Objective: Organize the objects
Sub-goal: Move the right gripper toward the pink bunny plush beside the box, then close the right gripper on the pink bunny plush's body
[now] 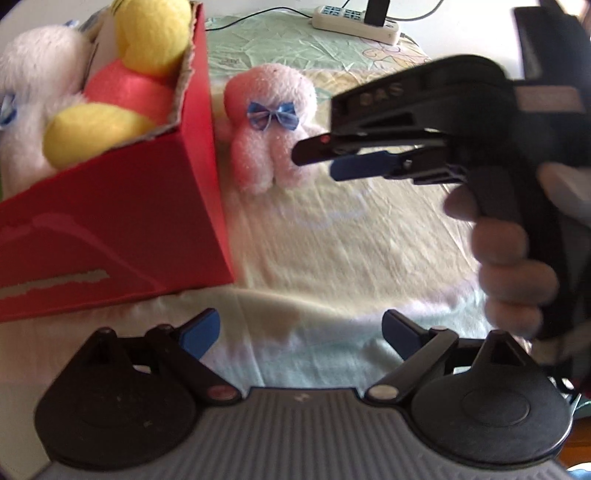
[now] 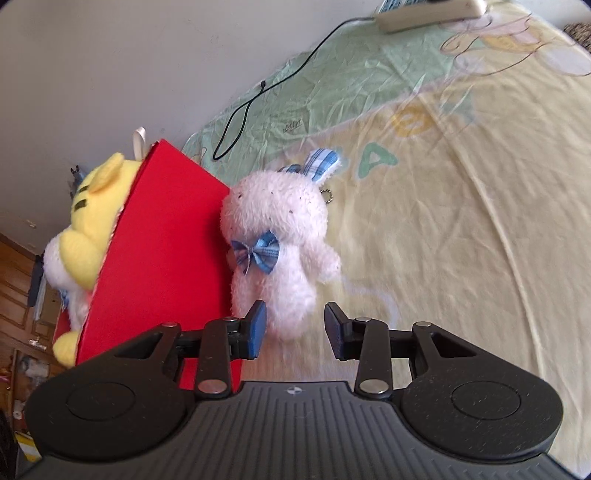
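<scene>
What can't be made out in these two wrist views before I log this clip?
- Red cardboard box: its floor is hidden by the yellow plush toy and white plush toy; left wrist view.
- Pink plush rabbit with blue bow: its feet sit behind the right gripper; contact unclear.
- White power strip: cut off by the top edge.
- Left gripper: open, nothing between its fingers.
</scene>
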The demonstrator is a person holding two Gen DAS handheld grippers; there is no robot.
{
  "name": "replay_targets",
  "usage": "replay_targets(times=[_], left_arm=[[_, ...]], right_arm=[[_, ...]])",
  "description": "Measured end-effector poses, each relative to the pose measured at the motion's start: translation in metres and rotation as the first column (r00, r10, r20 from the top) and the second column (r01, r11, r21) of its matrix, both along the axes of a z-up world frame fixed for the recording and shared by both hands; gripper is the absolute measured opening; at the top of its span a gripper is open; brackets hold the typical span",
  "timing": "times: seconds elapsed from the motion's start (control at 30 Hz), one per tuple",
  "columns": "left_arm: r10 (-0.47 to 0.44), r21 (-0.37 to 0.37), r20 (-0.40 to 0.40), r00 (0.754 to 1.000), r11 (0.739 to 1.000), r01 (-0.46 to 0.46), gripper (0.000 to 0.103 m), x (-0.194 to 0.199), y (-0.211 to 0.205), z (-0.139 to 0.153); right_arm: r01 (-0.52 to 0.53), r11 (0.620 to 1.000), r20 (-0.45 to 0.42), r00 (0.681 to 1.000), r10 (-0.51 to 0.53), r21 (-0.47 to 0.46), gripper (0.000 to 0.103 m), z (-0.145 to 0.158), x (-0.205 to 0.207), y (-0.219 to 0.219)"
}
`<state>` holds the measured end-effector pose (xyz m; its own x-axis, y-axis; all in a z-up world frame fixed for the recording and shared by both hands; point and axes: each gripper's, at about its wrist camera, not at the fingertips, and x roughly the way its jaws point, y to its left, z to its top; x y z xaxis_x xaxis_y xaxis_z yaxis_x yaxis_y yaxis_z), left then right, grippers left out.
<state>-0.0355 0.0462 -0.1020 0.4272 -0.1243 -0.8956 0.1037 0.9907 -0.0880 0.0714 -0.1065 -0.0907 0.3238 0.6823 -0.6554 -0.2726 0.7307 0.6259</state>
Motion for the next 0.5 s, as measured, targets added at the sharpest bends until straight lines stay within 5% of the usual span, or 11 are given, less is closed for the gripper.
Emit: replay_targets(times=[0.27,0.5], left_arm=[[0.05,-0.011,-0.005,0.999,0.999,-0.051,0.095,0.0,-0.001,0.001],[0.0,-0.032,0.012,1.0,0.999,0.001,0.095,-0.001,-0.008,0.01]], right_arm=[[-0.044,0.995,-0.068,0.996,0.05,0.089,0.032,-0.015,0.019,0.012],[-0.063,0.994,-0.056,0.996,0.068,0.091,0.028,-0.006,0.004,-0.015]])
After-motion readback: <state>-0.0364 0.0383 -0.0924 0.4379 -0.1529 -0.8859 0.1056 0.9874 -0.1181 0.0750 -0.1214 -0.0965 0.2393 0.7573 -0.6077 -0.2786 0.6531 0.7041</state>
